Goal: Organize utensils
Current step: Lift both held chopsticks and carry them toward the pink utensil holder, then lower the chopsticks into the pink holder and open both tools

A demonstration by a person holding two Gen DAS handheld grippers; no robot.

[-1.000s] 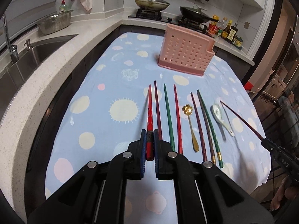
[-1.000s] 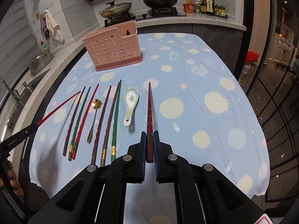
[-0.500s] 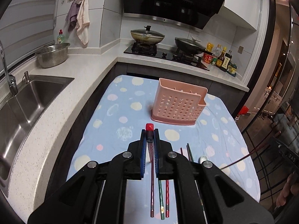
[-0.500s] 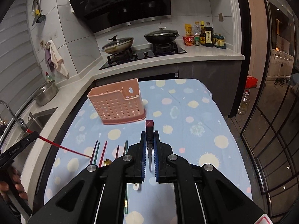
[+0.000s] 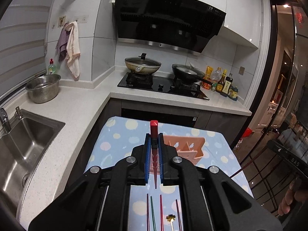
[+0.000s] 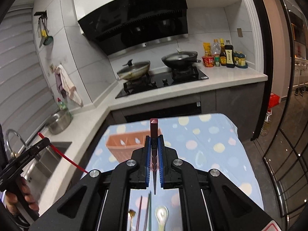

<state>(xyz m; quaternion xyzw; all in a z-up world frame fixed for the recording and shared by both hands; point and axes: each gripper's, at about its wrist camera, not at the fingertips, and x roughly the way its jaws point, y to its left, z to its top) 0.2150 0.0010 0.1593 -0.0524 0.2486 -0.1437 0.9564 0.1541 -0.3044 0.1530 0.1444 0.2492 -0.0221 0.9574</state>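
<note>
**A:** Left wrist view first. A second ago the left claw [image 5: 154,146] was low over the surface [image 5: 115,134], pinching a red chopstick [image 5: 154,127] that pointed out along the cloth. Now it's lifted and tipped so the chopstick stands nearly upright, blunt end up, tip hanging down between the pads. Claw is closed tight on it. The pink holder [image 5: 184,146] sits just behind the claw on the blue dotted cloth.

**B:** So I'd guess it's lined up for dropping into the holder?

**A:** That's my read. Pick-up done, insertion not yet. Hard part: the claw body blocks most of the holder, so I can't tell which slot it's over. Only the ends of the other chopsticks [image 5: 154,211] and the gold spoon [image 5: 170,218] peek out at the bottom.

**B:** Right wrist view?

**A:** Same story. The right claw [image 6: 154,148] has come up too, clamped shut on a dark red chopstick [image 6: 154,129], now upright where before it lay forward. The holder [image 6: 123,142] is off to its left and blurry from motion. You can also see the left claw out at the left edge with its red chopstick sticking out.

**B:** Anything else left on the surface?

**A:** The white spoon [image 6: 161,215] and a few chopsticks, cut off and smeared. Can't count them.
</note>
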